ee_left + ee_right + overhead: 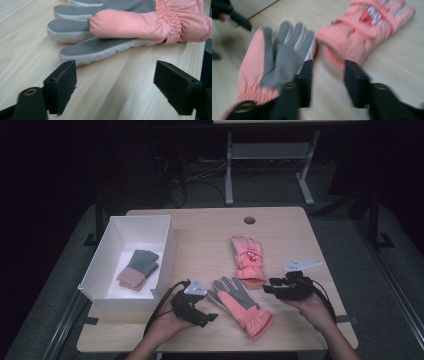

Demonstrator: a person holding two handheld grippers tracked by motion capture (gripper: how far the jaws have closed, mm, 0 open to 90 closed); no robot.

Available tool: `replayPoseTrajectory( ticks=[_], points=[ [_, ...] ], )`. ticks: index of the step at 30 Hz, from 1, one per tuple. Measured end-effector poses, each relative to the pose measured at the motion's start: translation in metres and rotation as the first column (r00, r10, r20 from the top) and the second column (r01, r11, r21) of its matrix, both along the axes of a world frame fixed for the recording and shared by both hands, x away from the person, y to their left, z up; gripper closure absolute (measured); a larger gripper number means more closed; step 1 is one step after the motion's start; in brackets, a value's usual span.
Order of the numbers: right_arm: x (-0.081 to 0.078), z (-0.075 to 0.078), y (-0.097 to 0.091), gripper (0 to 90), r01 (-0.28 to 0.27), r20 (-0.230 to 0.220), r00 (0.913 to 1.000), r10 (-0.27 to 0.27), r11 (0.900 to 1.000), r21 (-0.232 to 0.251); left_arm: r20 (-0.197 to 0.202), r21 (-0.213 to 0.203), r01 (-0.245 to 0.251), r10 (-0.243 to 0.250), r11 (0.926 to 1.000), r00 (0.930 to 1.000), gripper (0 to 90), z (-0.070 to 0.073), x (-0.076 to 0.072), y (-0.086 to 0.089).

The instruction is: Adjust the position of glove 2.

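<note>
Pink and grey fabric marks the work in hand: two padded gloves lie on the wooden table [200,240]; the near glove [243,306] lies palm up, grey side showing, cuff toward the near right; the far glove [247,259] lies back up, its red-and-white patch showing, cuff toward the near edge and close to the near glove's fingers. A white box [165,247] stands at the left of the table; a folded grey-and-pink pair [138,269] lies inside it.

The left gripper [201,316] sits low, just left of the near glove, jaws spread wide with nothing between them; in the left gripper view the grey fingers [82,51] lie just beyond the left gripper [115,86], not yet touched. The right gripper [268,287] hovers right of the gloves, near the far glove's cuff; in the right gripper view its jaws stand apart and empty, the right gripper [328,82] pointing at the gap between the two gloves; that picture is blurred, so contact cannot be judged.

Risks, as judged: the left jaws may close on one fingertip alone, and the padded glove would then droop or slip out on lifting; the right gripper, aimed between both gloves, may catch the wrong one or drag both; the gloves lie close, so pulling either may shift the other; a lift toward the box may snag a glove on its rim.
</note>
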State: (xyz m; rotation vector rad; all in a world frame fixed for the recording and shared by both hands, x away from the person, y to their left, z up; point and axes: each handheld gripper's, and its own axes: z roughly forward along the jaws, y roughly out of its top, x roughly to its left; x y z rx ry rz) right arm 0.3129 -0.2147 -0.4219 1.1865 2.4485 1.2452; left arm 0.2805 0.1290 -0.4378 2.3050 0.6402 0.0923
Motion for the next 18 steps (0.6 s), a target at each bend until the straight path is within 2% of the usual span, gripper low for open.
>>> replayPoseTrajectory(
  ticks=[1,2,3,4,5,6,8,9,10,11,12,15,16,18],
  points=[
    [0.005,0.003,0.003,74.3,0.006,0.009,0.9999,-0.006,1.0000,0.005,0.000,0.000,0.000,0.000,1.0000,1.0000,16.2,0.000,0.000,0.000],
    [0.005,0.003,0.003,74.3,0.006,0.009,0.9999,-0.006,1.0000,0.005,0.004,0.004,-0.001,0.001,1.0000,1.0000,16.2,-0.001,-0.001,0.002],
    [0.016,0.008,0.009,89.0,0.008,0.027,0.9996,-0.009,0.9999,0.009,0.014,0.008,-0.002,0.001,1.0000,0.9999,14.5,-0.001,-0.001,0.003],
    [0.022,0.011,0.013,90.0,0.010,0.031,0.9995,-0.010,0.9999,0.008,0.023,0.021,-0.005,0.004,0.9998,0.9997,14.0,-0.002,0.000,0.004],
    [0.022,0.011,0.013,90.0,0.010,0.031,0.9995,-0.010,0.9999,0.008,0.023,0.021,-0.005,0.004,0.9998,0.9997,13.6,-0.002,0.000,0.004],
    [0.034,0.015,0.022,90.0,-0.002,0.026,0.9996,0.002,1.0000,0.007,0.013,0.002,-0.014,0.014,0.9999,0.9998,13.5,-0.003,0.002,0.005],
    [0.046,0.018,0.031,90.0,-0.003,0.032,0.9995,0.003,1.0000,0.001,0.020,0.016,-0.013,0.013,0.9998,0.9997,13.5,-0.005,0.004,0.006],
    [0.046,0.018,0.031,90.0,-0.003,0.032,0.9995,0.003,1.0000,0.001,0.020,0.016,-0.013,0.013,0.9998,0.9997,13.4,-0.005,0.004,0.006],
    [0.052,0.019,0.035,90.0,-0.007,0.020,0.9998,0.007,1.0000,0.003,0.015,0.011,-0.029,0.029,0.9995,0.9995,13.4,-0.006,0.004,0.006],
    [0.064,0.017,0.045,90.0,-0.006,0.011,0.9999,0.006,0.9999,-0.009,0.010,0.018,-0.032,0.032,0.9993,0.9994,13.3,-0.007,0.006,0.008],
    [0.070,0.016,0.051,90.0,0.000,0.001,1.0000,0.000,0.9999,-0.012,0.010,0.018,-0.032,0.032,0.9993,0.9994,13.3,-0.007,0.006,0.008],
    [0.079,0.012,0.061,90.0,-0.009,-0.017,0.9998,0.009,0.9999,-0.011,0.008,-0.001,-0.056,0.056,0.9984,0.9984,13.4,-0.009,0.007,0.010],
    [0.087,0.006,0.072,90.0,-0.012,-0.029,0.9995,0.011,0.9995,-0.028,0.006,0.003,-0.062,0.062,0.9981,0.9981,13.4,-0.009,0.009,0.012],
    [0.093,-0.001,0.083,90.0,-0.022,-0.050,0.9986,0.019,0.9987,-0.047,0.005,-0.001,-0.058,0.058,0.9983,0.9983,13.5,-0.009,0.010,0.012]
  ],
)
